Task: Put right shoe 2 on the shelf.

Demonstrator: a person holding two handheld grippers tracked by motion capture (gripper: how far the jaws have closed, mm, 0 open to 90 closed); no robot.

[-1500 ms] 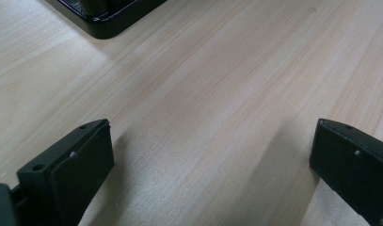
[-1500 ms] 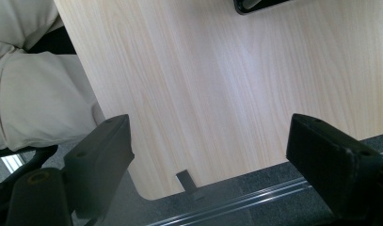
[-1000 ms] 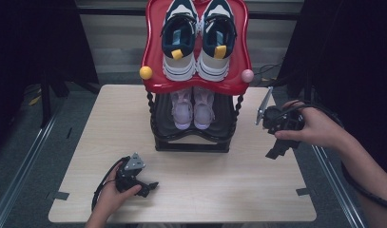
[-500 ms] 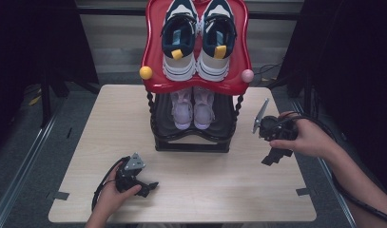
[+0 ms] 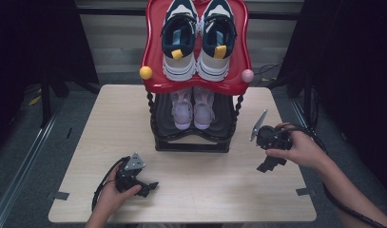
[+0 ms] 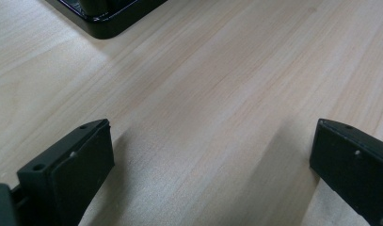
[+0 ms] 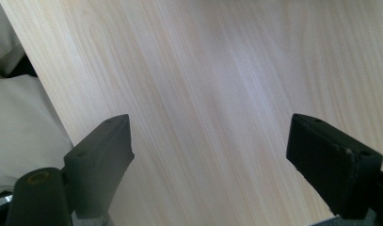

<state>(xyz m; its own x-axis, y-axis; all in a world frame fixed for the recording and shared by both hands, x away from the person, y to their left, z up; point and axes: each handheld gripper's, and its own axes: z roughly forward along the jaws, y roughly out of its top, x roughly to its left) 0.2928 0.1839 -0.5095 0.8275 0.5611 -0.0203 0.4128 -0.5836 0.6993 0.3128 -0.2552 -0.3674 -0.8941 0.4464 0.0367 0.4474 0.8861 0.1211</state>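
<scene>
The shoe rack (image 5: 193, 137) stands at the middle of the table's (image 5: 219, 190) far edge, with pink shoes (image 5: 193, 107) on its lower shelf, toes pointing to the near edge. The right tongs (image 5: 271, 164), open and empty, are beside its right side and probably nearer; the left tongs (image 5: 142, 186), also open, rest near the near-left corner. The left gripper view shows the rack's black base corner (image 6: 104, 14).

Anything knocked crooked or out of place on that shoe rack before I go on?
Nothing stands out. The sneakers sit paired on the red top shelf, the pink pair below. Left gripper and right gripper are open, empty, over bare table.
</scene>
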